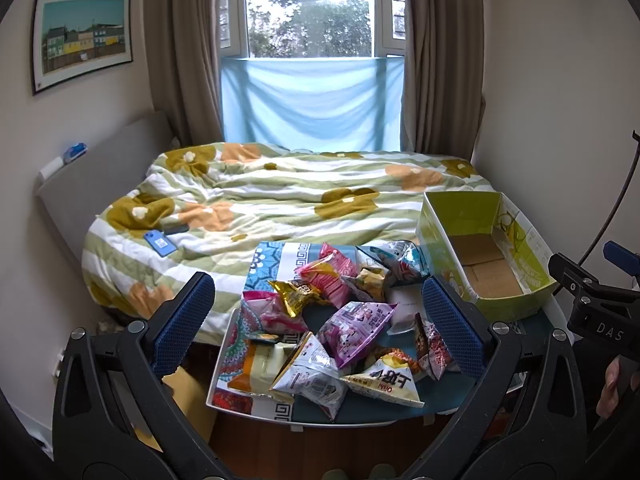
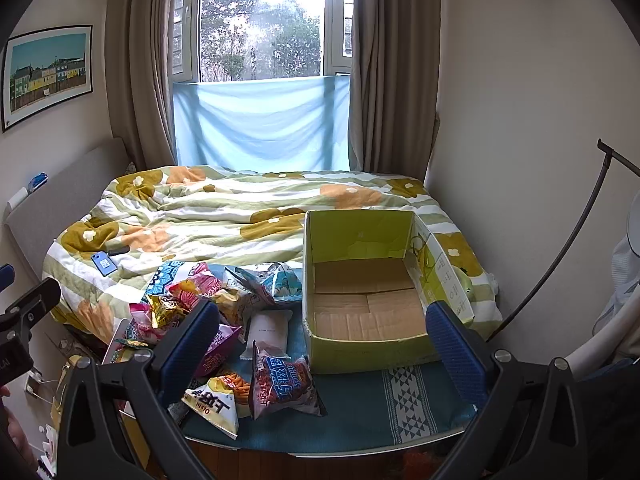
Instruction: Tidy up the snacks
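Note:
A pile of several snack bags point(image 1: 340, 320) lies on a small table with a patterned cloth point(image 1: 280, 260), and it shows in the right wrist view point(image 2: 224, 320) too. A green cardboard box point(image 1: 484, 256) stands open and empty at the table's right; it also shows in the right wrist view point(image 2: 368, 292). My left gripper point(image 1: 320, 324) is open and empty, held above the pile. My right gripper point(image 2: 324, 348) is open and empty, held in front of the box. A purple bag point(image 1: 356, 328) sits mid-pile.
A bed with a flowered quilt point(image 1: 280, 200) lies beyond the table, with a blue phone point(image 1: 158, 242) on it. A headboard point(image 1: 100, 176) stands left, curtains and a window behind. A black stand rod point(image 2: 560, 248) leans at the right. Wooden floor point(image 1: 280, 440) lies below.

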`<state>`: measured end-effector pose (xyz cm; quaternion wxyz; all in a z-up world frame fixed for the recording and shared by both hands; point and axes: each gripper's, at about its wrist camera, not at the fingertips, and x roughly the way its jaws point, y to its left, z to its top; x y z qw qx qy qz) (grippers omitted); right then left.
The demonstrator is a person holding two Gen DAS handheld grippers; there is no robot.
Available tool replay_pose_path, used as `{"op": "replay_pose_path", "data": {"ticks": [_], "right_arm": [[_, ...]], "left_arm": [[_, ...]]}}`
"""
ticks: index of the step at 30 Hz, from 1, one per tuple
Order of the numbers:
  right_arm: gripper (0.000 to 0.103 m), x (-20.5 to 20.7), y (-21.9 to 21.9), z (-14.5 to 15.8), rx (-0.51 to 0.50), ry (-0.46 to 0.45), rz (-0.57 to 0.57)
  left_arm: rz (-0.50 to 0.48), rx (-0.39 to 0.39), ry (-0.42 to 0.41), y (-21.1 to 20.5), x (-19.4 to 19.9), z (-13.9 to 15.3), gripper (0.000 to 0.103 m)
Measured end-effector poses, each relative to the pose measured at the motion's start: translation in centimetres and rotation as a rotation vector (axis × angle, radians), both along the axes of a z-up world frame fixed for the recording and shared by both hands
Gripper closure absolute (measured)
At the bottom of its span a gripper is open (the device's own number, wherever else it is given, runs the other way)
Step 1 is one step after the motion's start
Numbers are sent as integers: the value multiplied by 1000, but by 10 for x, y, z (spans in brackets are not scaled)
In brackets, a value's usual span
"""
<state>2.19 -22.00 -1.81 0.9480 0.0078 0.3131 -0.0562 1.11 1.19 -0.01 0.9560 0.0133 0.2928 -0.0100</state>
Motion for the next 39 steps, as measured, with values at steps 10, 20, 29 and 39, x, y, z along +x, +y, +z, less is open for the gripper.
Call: {"op": "replay_pose_path", "data": {"ticks": [10, 20, 29, 39], "right_arm": [[0, 1, 0, 0, 0, 1, -2], [0, 1, 0, 0, 1, 2, -1], [0, 3, -2, -1, 1, 1, -2], [0, 3, -3, -1, 3, 2, 0]], "left_arm": [[0, 2, 0, -1, 0, 0, 0], [-1, 4, 0, -1, 2, 0, 0], [-2, 3, 1, -1, 2, 0, 0], [0, 1, 0, 0, 4, 0, 0]]}}
